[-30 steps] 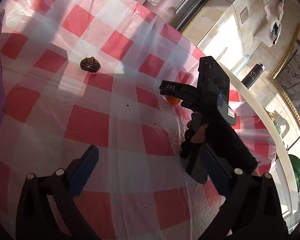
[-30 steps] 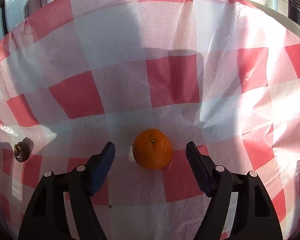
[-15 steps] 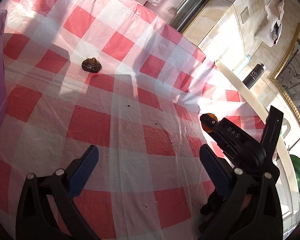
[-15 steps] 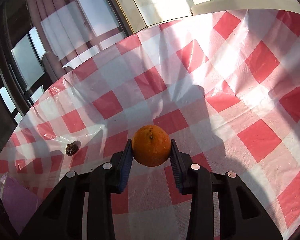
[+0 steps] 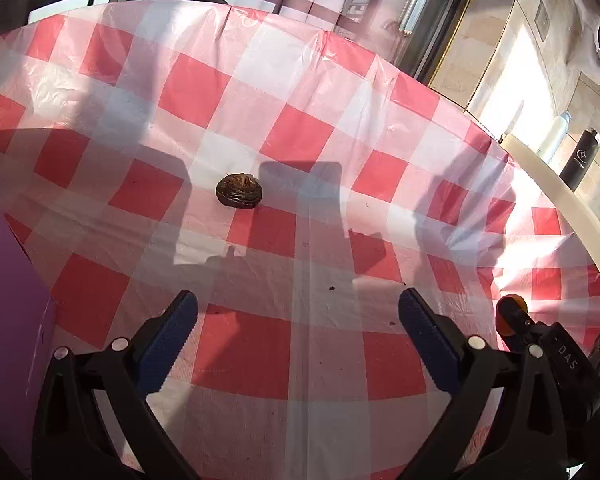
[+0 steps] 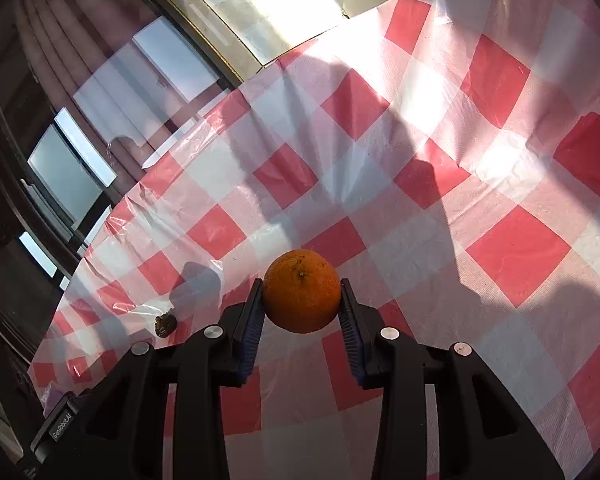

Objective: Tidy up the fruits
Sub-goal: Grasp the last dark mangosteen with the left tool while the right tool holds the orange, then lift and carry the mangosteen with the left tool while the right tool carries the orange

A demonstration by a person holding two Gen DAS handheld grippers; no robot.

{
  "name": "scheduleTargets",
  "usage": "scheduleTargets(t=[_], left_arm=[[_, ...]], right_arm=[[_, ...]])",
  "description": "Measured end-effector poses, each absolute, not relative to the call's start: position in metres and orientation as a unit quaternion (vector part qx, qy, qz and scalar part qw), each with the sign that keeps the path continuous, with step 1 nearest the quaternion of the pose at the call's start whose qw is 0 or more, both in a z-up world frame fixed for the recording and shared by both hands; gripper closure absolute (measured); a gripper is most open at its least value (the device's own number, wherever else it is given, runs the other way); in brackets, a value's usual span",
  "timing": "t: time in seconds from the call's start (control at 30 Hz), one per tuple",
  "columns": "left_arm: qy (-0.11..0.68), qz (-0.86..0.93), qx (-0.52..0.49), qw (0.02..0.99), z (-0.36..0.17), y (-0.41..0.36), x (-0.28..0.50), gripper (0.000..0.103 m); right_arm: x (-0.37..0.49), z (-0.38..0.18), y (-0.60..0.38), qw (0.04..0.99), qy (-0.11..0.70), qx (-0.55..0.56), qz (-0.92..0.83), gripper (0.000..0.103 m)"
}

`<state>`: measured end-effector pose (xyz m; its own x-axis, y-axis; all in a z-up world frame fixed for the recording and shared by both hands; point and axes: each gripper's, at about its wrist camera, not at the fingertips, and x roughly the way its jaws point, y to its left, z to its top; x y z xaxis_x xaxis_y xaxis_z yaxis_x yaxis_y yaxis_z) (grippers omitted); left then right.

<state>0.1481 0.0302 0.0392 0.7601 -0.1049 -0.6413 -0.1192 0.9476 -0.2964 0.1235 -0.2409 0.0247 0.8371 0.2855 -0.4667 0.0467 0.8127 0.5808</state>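
Observation:
An orange (image 6: 301, 291) hangs above the red-and-white checked cloth, squeezed between the blue pads of my right gripper (image 6: 302, 312), which is shut on it. The same orange (image 5: 509, 315) peeks out at the lower right of the left wrist view, behind that gripper's black body. A small dark brown fruit (image 5: 239, 191) lies on the cloth ahead of my left gripper (image 5: 298, 334), which is open and holds nothing. From the right wrist view, the brown fruit (image 6: 165, 323) sits far off to the left.
A purple container wall (image 5: 8, 300) rises at the left edge of the left wrist view. The round table's pale rim (image 5: 572, 204) curves on the right, with a black bottle (image 5: 582, 164) and a white bottle (image 5: 553, 136) beyond it. Windows and curtains lie behind the table.
My right gripper shut on the orange and lifted it off the cloth, rolling and swinging toward the left. The left gripper turned so the brown fruit now lies straight ahead of it.

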Motion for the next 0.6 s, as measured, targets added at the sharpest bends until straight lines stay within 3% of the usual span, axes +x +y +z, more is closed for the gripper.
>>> scheduleTargets(t=[0.1, 0.37, 0.43, 0.53, 0.6], left_arm=[[0.359, 0.039, -0.161, 0.918, 0.039, 0.042, 0.196, 0.012], [0.406, 0.104, -0.128, 0.899, 0.019, 0.064, 0.267, 0.024], [0.413, 0.109, -0.106, 0.898, 0.019, 0.064, 0.272, 0.031], [0.416, 0.113, -0.074, 0.899, 0.018, 0.062, 0.268, 0.062], [0.416, 0.098, -0.069, 0.901, 0.019, 0.061, 0.259, 0.062]], right_arm=[[0.123, 0.024, -0.241, 0.91, 0.278, 0.299, 0.066, 0.066], [0.126, 0.022, -0.239, 0.909, 0.284, 0.297, 0.069, 0.066], [0.127, 0.022, -0.238, 0.909, 0.287, 0.295, 0.069, 0.066], [0.128, 0.022, -0.237, 0.909, 0.289, 0.294, 0.068, 0.066], [0.128, 0.021, -0.237, 0.908, 0.287, 0.296, 0.069, 0.066]])
